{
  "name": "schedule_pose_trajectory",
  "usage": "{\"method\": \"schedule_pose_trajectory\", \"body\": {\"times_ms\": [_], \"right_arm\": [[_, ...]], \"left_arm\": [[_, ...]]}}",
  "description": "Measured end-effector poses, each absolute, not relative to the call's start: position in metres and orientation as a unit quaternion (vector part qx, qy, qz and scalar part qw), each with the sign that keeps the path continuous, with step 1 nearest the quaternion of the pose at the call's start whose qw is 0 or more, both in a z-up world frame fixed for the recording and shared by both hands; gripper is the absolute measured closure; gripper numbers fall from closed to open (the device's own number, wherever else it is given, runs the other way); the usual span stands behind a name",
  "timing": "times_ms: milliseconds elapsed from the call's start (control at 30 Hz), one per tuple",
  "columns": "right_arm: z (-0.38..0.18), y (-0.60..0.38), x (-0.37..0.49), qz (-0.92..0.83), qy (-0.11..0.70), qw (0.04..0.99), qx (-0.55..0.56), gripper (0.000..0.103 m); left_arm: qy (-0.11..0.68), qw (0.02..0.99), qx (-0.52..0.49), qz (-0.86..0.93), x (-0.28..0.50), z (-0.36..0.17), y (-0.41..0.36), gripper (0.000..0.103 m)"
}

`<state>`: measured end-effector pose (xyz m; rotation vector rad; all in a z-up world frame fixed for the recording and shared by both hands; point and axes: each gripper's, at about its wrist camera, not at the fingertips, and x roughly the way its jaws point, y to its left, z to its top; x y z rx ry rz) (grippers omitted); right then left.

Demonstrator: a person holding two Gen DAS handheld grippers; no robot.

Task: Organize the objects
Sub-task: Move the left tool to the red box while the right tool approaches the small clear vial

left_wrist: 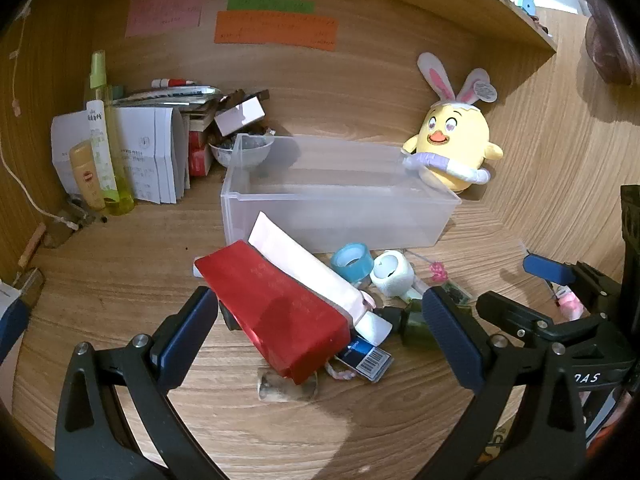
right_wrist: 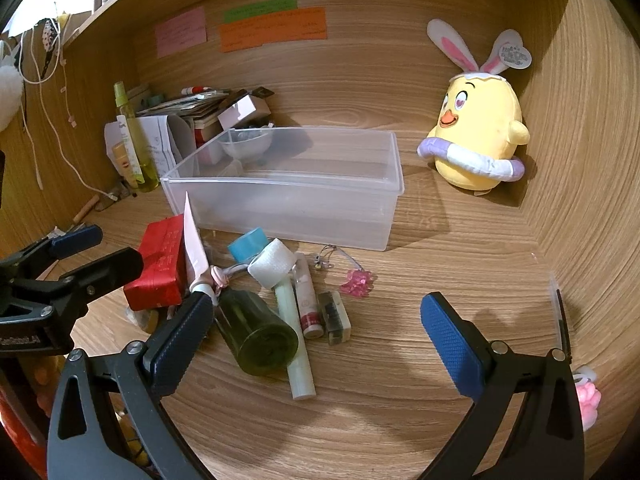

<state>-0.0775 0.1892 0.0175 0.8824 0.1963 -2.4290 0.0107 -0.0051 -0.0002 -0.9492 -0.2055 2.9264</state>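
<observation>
Red box (left_wrist: 276, 312) lying on surface (left_wrist: 120, 280) before clear bin (left_wrist: 340, 196), between spread, empty left tongs (left_wrist: 320, 328). Best lowered squarely, clamped across long sides, clear of pink tube (left_wrist: 304, 268). Right tongs (right_wrist: 316, 328) likewise spread, empty.

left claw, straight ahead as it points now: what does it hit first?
Most likely the red box: it lies right between the open left claw fingers, with the pink tube leaning on its far side and the clear bin behind. Depth is hard to judge.
</observation>
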Motion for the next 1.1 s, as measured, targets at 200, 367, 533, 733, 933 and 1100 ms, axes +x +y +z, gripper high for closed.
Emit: {"method": "schedule_pose_trajectory", "body": {"times_ms": [200,367,533,733,933,1100], "right_arm": [[0.017,0.187,-0.078,-0.9,0.072,0.275,0.331,0.0],[0.016,0.186,-0.079,-0.899,0.07,0.276,0.333,0.0],[0.016,0.186,-0.08,-0.899,0.069,0.275,0.335,0.0],[0.016,0.185,-0.083,-0.898,0.072,0.276,0.334,0.0],[0.016,0.182,-0.089,-0.896,0.075,0.276,0.338,0.0],[0.016,0.181,-0.094,-0.897,0.078,0.276,0.337,0.0]], "left_arm": [[-0.073,0.028,-0.315,0.946,0.009,-0.003,-0.007,0.0],[-0.071,0.028,-0.314,0.946,0.008,-0.001,-0.007,0.0],[-0.069,0.029,-0.315,0.946,0.007,-0.001,-0.008,0.0],[-0.068,0.038,-0.315,0.946,0.006,0.001,-0.007,0.0],[-0.056,0.027,-0.317,0.946,0.003,0.001,-0.004,0.0],[-0.058,0.03,-0.324,0.944,-0.003,-0.001,-0.004,0.0]]}}
